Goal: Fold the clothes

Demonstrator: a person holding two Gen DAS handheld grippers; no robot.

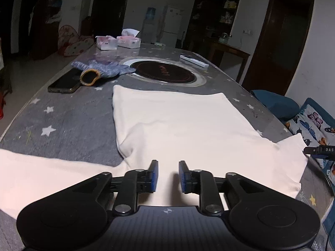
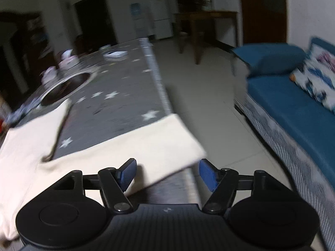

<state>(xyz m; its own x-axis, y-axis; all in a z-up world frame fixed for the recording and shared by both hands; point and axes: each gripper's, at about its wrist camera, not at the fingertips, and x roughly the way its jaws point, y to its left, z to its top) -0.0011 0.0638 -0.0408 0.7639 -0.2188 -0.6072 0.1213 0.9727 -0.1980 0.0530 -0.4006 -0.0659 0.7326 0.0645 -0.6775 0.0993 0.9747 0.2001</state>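
A cream long-sleeved shirt (image 1: 178, 121) lies flat on the grey star-patterned table (image 1: 69, 115), body stretching away from me, one sleeve out to the left and one to the right. My left gripper (image 1: 168, 176) hovers over the near middle of the shirt, jaws a little apart with nothing between them. In the right wrist view the right sleeve (image 2: 134, 144) reaches the table's right edge and its cuff overhangs. My right gripper (image 2: 167, 174) is wide open just above that sleeve end, empty. Its tip also shows at the right of the left wrist view (image 1: 318, 151).
On the far table lie a blue knitted glove (image 1: 100, 70), a black phone (image 1: 65, 82), a round inset hotplate (image 1: 163, 72), tissue boxes (image 1: 118, 41) and a white strip (image 1: 193, 60). A blue sofa (image 2: 293, 108) with patterned cushion stands to the right across a floor gap.
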